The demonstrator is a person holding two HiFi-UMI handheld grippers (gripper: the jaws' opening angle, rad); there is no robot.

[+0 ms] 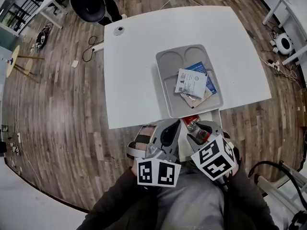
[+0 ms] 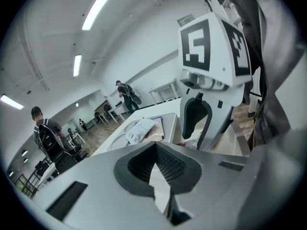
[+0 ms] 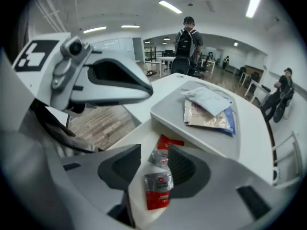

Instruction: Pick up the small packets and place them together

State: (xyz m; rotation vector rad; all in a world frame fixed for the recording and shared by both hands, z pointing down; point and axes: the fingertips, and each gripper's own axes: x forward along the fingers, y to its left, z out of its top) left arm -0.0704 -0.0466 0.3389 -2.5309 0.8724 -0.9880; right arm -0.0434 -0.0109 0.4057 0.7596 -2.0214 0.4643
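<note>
Right tool [image 3: 154, 150] parted around red-silver packets [image 3: 158, 188], print unreadable; left tool [image 2: 156, 145] closed, empty.

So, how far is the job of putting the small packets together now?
Done: a white paper packet, a blue packet and a tan foil packet lie overlapped in the grey plastic tray. In hand: small red-and-silver sachets lie on the white surface before the tray, between the right gripper's parted jaws, not yet gripped. Remaining: carrying them onto that pile.
</note>
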